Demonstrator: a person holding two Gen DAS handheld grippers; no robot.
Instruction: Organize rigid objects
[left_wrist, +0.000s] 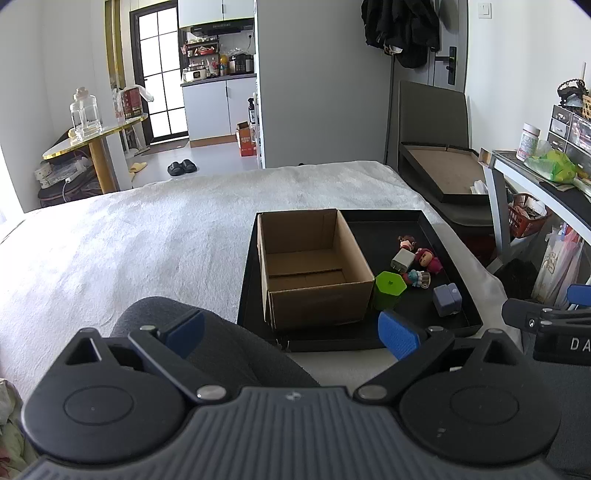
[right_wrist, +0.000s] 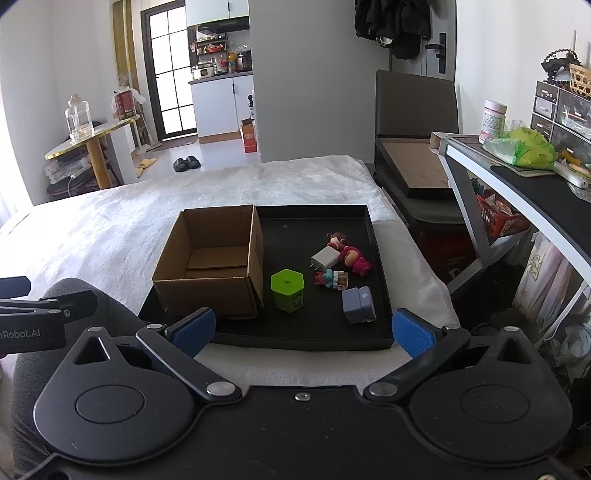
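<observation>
A black tray (right_wrist: 378, 258) lies on the white bed cover. In it stands an open, empty cardboard box (right_wrist: 214, 266) at the left. To its right lie a green hexagonal container (right_wrist: 288, 290), a white charger plug (right_wrist: 325, 258), a grey-blue block (right_wrist: 358, 304), and three small figurines (right_wrist: 354, 258). My right gripper (right_wrist: 303, 332) is open and empty, just before the tray's near edge. My left gripper (left_wrist: 291, 334) is open and empty, near the tray's (left_wrist: 458, 295) front left corner, with the box (left_wrist: 314, 266) and green container (left_wrist: 388, 290) ahead.
A grey-clothed knee (left_wrist: 221, 354) lies under the left gripper. A dark chair with a flat box (right_wrist: 417, 166) stands right of the bed. A desk (right_wrist: 535, 192) with clutter is at the far right. The white cover (left_wrist: 147, 240) stretches left.
</observation>
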